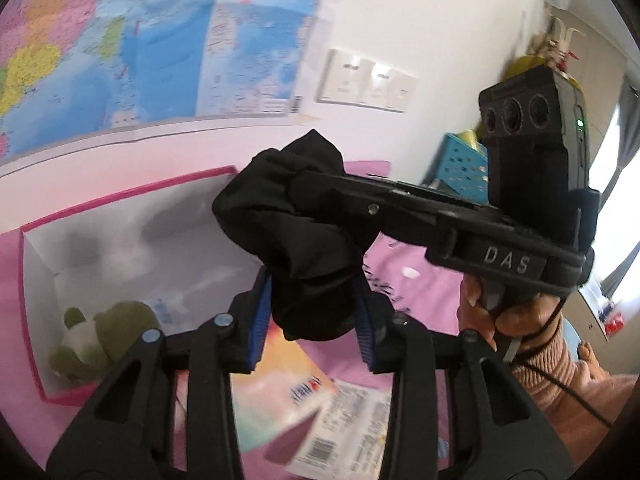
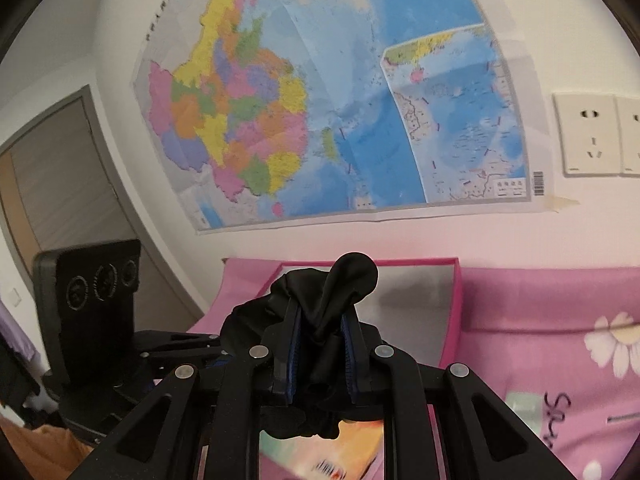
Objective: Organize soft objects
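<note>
A crumpled black cloth (image 1: 304, 232) hangs in the air above the pink bed. My left gripper (image 1: 312, 320) is shut on its lower part, blue pads pressing both sides. My right gripper (image 1: 320, 188) comes in from the right and is shut on its upper part. In the right wrist view the cloth (image 2: 332, 312) is bunched between the right gripper's (image 2: 320, 356) pads, and the left gripper (image 2: 172, 344) shows at the left. A pink-rimmed white box (image 1: 120, 232) lies open below left, with a green plush toy (image 1: 100, 340) inside.
A colourful packet (image 1: 304, 396) lies on the pink sheet (image 2: 540, 320) under the grippers. A blue perforated basket (image 1: 460, 160) stands behind at the right. A wall map (image 2: 340, 100) and sockets (image 2: 592, 132) are on the wall.
</note>
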Motion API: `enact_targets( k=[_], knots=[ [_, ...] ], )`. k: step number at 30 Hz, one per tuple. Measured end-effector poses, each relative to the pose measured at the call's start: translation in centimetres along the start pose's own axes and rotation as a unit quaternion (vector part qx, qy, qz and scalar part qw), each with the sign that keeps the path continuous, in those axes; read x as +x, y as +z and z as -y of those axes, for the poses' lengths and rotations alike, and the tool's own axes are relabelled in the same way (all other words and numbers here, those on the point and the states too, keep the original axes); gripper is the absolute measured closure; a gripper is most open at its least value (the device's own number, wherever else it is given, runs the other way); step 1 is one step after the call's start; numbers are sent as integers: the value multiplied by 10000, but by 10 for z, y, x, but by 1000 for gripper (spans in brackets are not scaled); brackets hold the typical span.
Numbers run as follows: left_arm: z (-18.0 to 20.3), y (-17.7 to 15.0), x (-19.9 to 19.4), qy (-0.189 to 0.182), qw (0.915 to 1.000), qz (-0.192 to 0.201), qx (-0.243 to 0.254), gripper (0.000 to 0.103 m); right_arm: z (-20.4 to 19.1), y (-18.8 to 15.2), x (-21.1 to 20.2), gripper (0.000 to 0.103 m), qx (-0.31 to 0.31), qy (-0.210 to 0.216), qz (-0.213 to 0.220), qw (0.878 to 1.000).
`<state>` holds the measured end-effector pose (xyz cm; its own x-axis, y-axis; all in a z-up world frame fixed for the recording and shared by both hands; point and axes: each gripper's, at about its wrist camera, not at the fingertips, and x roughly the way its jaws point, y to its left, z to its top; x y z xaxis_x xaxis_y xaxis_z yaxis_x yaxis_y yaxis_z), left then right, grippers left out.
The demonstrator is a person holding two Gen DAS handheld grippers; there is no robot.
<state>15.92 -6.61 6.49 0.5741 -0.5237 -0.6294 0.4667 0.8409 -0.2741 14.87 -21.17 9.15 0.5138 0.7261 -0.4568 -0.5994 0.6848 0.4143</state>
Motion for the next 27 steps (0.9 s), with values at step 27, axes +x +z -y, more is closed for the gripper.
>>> enact_targets(
  k=[27],
  knots=[
    [-30, -14, -5, 766, 9970, -20, -53, 57, 38, 2, 56, 58, -79, -1017, -427, 9939]
  ],
)
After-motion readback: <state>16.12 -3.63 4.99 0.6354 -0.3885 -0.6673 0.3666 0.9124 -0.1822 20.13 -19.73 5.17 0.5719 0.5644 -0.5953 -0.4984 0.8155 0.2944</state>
